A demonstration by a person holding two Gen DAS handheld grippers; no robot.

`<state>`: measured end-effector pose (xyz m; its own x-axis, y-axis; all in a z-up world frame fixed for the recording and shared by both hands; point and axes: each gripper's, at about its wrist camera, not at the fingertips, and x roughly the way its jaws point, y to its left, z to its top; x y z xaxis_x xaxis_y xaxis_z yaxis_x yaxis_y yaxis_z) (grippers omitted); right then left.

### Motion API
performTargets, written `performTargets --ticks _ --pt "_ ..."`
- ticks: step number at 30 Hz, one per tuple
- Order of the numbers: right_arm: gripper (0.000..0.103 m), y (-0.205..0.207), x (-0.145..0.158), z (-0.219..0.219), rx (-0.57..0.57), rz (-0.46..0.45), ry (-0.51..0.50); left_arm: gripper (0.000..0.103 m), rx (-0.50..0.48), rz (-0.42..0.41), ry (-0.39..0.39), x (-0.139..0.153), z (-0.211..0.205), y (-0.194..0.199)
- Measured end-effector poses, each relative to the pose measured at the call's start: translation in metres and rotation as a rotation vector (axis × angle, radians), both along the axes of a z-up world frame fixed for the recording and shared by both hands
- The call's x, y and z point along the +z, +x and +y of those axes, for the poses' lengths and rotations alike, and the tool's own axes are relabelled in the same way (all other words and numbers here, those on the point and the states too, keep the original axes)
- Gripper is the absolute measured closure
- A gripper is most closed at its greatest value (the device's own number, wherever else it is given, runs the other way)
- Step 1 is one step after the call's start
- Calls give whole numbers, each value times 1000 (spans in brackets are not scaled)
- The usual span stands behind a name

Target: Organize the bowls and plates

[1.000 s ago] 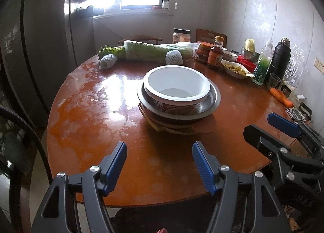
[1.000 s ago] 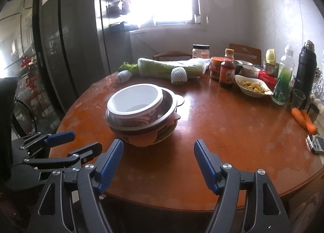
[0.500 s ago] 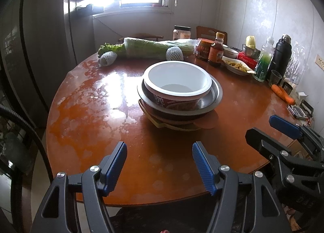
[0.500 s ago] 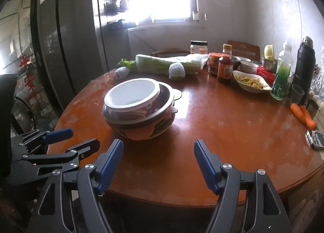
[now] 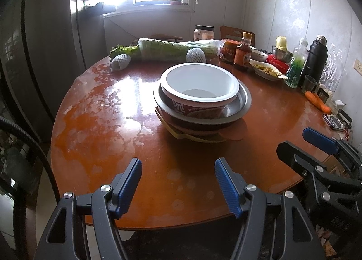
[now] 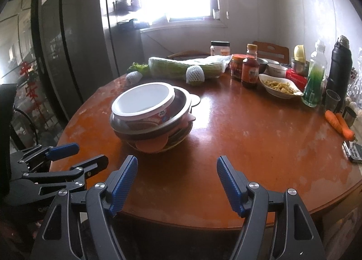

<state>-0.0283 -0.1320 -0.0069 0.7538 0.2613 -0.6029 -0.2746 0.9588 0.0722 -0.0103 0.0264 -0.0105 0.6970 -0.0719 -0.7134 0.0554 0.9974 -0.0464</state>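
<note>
The stack of bowls (image 5: 201, 106) sits on the table (image 5: 108, 128), ahead of both grippers. The left gripper (image 5: 177, 180) and right gripper (image 6: 176, 180) are wide apart, holding nothing.

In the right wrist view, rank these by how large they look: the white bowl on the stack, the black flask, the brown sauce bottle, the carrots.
1. white bowl
2. black flask
3. brown sauce bottle
4. carrots

The last two look close; fisheye distortion near the edge makes that order unsure.
</note>
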Motion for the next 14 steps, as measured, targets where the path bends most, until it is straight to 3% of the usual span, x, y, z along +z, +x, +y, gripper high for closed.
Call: performTargets --ticks 14 --pt "29 12 -7 -8 -5 13 1 36 22 7 27 -7 -1 6"
